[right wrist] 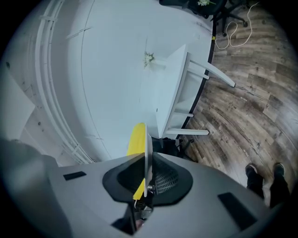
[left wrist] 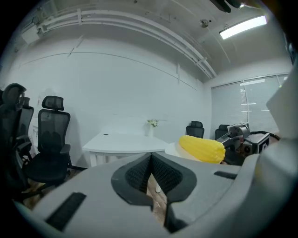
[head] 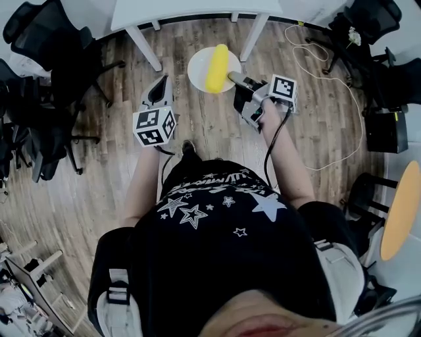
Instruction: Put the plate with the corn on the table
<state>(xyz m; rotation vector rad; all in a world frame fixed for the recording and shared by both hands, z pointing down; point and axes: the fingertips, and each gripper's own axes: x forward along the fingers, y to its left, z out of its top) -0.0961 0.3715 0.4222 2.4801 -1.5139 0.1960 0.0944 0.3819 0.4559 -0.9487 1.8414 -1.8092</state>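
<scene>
A yellow corn cob (head: 217,68) lies on a small white plate (head: 197,71), held in the air over the wooden floor in front of the white table (head: 191,10). My right gripper (head: 233,78) is shut on the plate's right rim. In the right gripper view the plate (right wrist: 147,148) stands edge-on between the pads, the corn (right wrist: 137,138) on its left side. My left gripper (head: 160,87) hangs left of the plate, shut and empty. From the left gripper view the corn (left wrist: 202,148) and the table (left wrist: 123,142) lie ahead beyond the closed jaws (left wrist: 151,160).
Black office chairs (head: 39,79) crowd the left side, and more stand at the top right (head: 368,26). A white cable (head: 329,72) loops over the floor on the right. A round orange tabletop (head: 401,210) sits at the right edge.
</scene>
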